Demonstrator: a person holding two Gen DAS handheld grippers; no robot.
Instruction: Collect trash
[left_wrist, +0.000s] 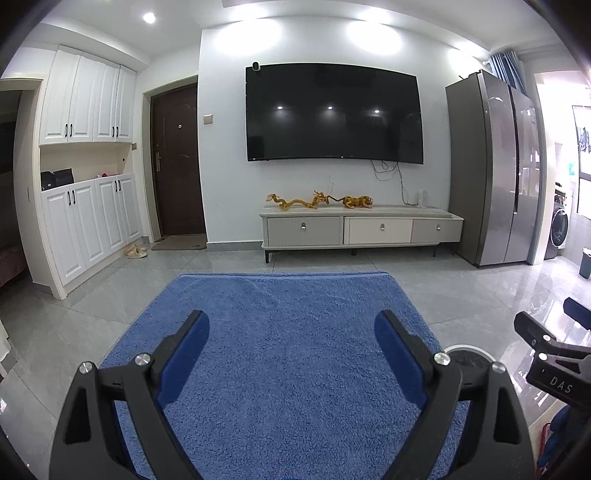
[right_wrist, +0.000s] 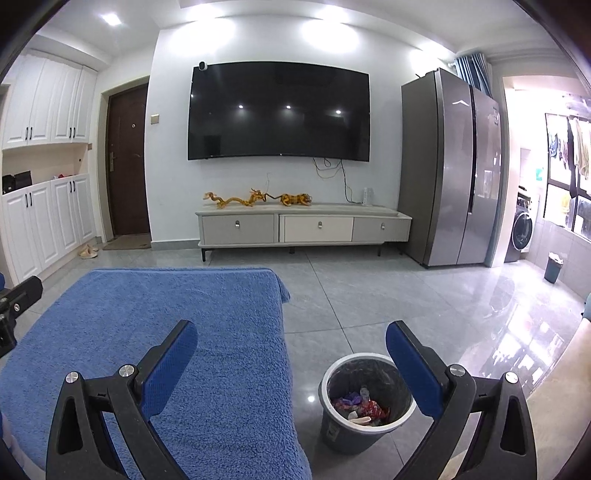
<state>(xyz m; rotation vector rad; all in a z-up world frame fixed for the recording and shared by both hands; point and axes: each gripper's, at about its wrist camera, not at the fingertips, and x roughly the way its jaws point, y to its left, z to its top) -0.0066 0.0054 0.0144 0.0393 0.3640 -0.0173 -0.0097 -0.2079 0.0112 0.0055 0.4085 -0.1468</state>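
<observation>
A grey trash bin (right_wrist: 364, 428) with a white rim stands on the floor right of the blue cloth-covered table (right_wrist: 184, 332). It holds several colourful wrappers (right_wrist: 360, 406). My right gripper (right_wrist: 291, 336) is open and empty, above the table's right edge and the bin. My left gripper (left_wrist: 291, 325) is open and empty over the blue cloth (left_wrist: 288, 369). The bin's rim (left_wrist: 467, 349) peeks out behind the left gripper's right finger. The right gripper's body (left_wrist: 550, 362) shows at the right edge of the left wrist view. No loose trash shows on the cloth.
A wall TV (right_wrist: 279, 112) hangs above a low grey cabinet (right_wrist: 306, 227). A steel fridge (right_wrist: 450, 170) stands right of it. White cupboards (left_wrist: 85, 177) and a brown door (left_wrist: 179, 162) are on the left. Another small bin (right_wrist: 553, 266) stands far right by a washing machine (right_wrist: 521, 232).
</observation>
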